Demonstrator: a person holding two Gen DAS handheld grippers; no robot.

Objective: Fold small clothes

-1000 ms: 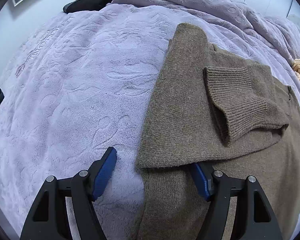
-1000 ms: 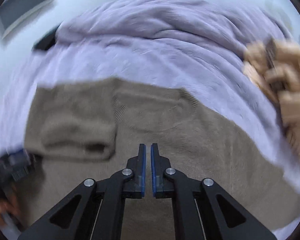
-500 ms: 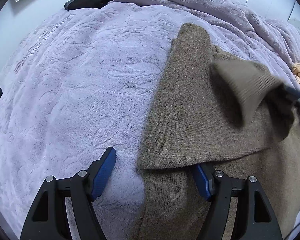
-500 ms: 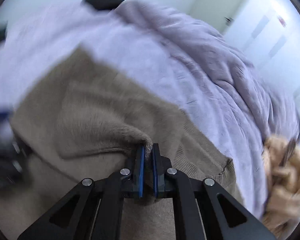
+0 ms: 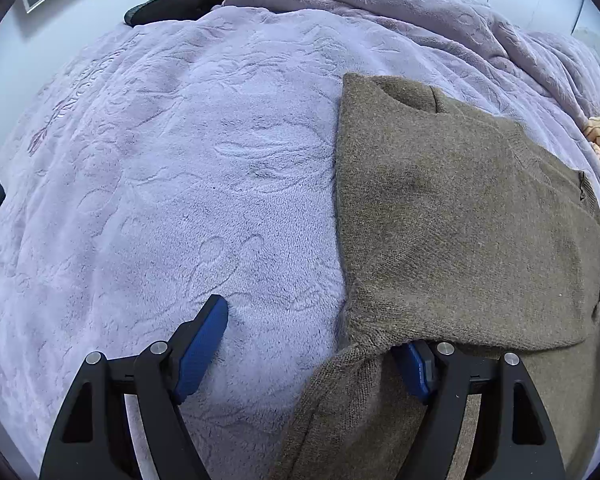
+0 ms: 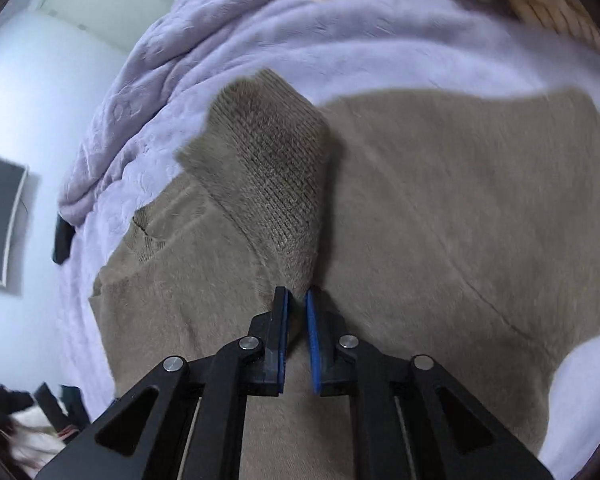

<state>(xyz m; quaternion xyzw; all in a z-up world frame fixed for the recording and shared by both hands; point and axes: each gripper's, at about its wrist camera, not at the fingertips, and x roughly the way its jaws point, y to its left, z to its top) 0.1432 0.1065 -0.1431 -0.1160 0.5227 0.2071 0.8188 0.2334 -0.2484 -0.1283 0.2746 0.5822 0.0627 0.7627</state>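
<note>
Item: left claw (image 5: 312, 344). Jaws wide apart, as a second ago; one pad on the blanket (image 5: 160, 168), the other tucked under the folded sleeve edge, pinning nothing.

Item: sweater (image 5: 460, 220). Lies flat on the bed's blanket. The ribbed cuff (image 6: 268, 168), lying on the chest a second ago, is now lifted and drawn across.

Item: right claw (image 6: 296, 304). Jaws nearly together, clamped on the cuff. Judgement: sleeve fold under way, cuff not yet laid down.
</note>
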